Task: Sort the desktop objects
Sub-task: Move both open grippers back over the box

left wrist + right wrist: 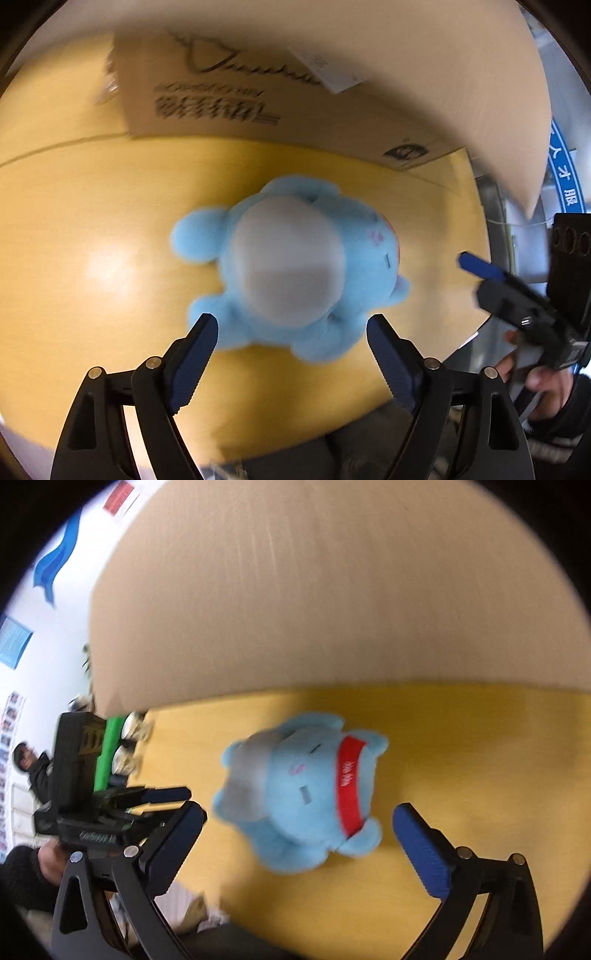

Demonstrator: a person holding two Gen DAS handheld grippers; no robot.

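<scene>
A blue plush toy point(295, 266) lies on its back on the yellow wooden counter point(92, 221), its pale grey belly turned up and a red band point(349, 786) across its head. In the left wrist view the left tongs point(291, 332) hang over the toy with their jaws spread wide. The blue-padded tips sit on either side of its lower body and hold nothing; whether they touch the fur is lost in blur.

In the right wrist view the right tongs point(299, 823) are likewise spread wide and empty. The toy lies between the two fingers and just ahead of them, its head toward the right finger point(421, 849).

Each tool shows in the other's camera. The right tongs appear at the right edge of the left wrist view, off the counter's edge and well apart from the toy. The left tongs appear at the left of the right wrist view.

A cardboard box point(258, 92) with dark printing stands on the counter beyond the toy. One raised flap point(332, 590) fills the upper part of the right wrist view. Both frames are smeared.
</scene>
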